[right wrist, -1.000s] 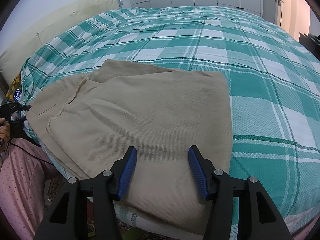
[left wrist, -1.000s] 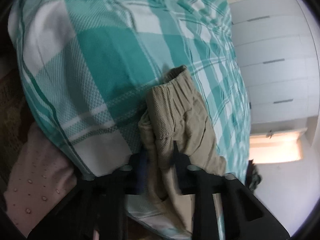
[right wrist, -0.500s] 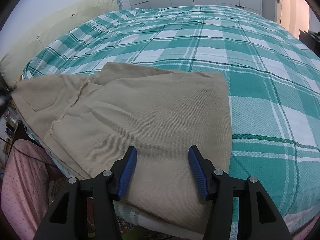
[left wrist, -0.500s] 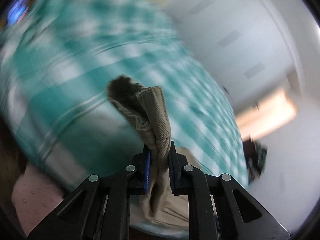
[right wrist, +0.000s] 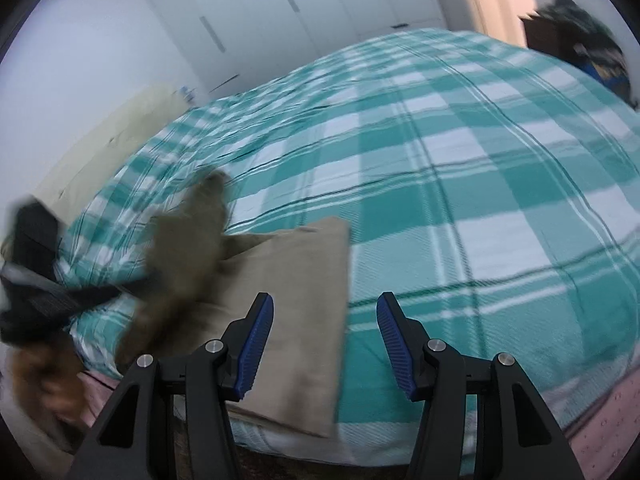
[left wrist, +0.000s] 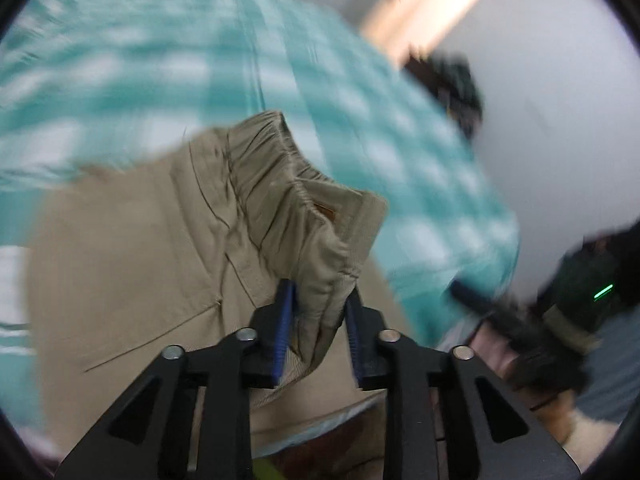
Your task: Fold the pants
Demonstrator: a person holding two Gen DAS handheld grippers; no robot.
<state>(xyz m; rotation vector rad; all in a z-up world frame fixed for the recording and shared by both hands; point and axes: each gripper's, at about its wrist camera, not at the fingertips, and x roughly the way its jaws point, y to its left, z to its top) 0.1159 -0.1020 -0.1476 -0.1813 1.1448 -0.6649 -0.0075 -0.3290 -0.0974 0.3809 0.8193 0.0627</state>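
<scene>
The beige pants [left wrist: 140, 248] lie folded on the teal checked bedspread [left wrist: 160, 60]. Their elastic waistband [left wrist: 280, 168] stands bunched up between the blue pads of my left gripper [left wrist: 318, 308]; the jaws are opening, with the cloth still filling the gap. In the right wrist view the lifted part of the pants [right wrist: 188, 240] is a brown blur at the left, above the flat folded part [right wrist: 296, 280]. My right gripper [right wrist: 326, 320] hangs open over the pants' right edge near the bed's front edge, with nothing between its fingers.
White wardrobe doors [right wrist: 280, 8] stand behind the bed, with a cream headboard [right wrist: 100, 140] at the left. Dark furniture with clothes on it [right wrist: 580, 48] stands at the far right. A person's pink dotted clothing [right wrist: 600, 420] is by the bed's front edge.
My left gripper has swung fast across the bed with the waistband, rolling as it went, and now holds it over the folded pants. The right gripper rose, tilted and stayed open.
</scene>
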